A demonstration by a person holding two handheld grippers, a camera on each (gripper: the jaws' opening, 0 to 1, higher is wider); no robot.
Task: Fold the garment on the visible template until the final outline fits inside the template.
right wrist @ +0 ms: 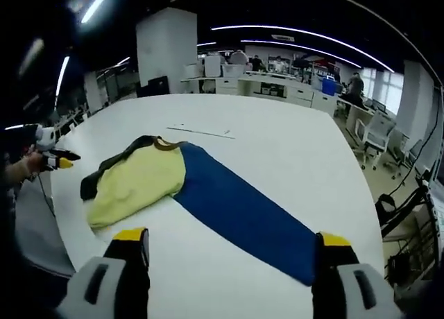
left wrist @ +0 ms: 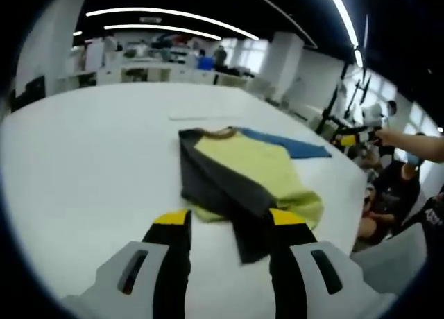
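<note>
A garment (left wrist: 243, 170) lies partly folded on the white table (left wrist: 90, 166), with a yellow-green panel on top, a dark grey side and sleeve, and a blue part behind. In the right gripper view the garment's blue part (right wrist: 236, 204) stretches toward me and the yellow part (right wrist: 139, 180) lies at the left. My left gripper (left wrist: 230, 222) is open, low over the grey sleeve end nearest me. My right gripper (right wrist: 232, 239) is wide open above the blue part's near end, holding nothing. A thin line (right wrist: 201, 132) is marked on the table beyond the garment.
The right gripper (left wrist: 350, 139), held out on a person's arm, shows past the table's right edge. The left gripper (right wrist: 55, 158) in a hand shows at the table's left edge. Desks, chairs and people stand in the room behind.
</note>
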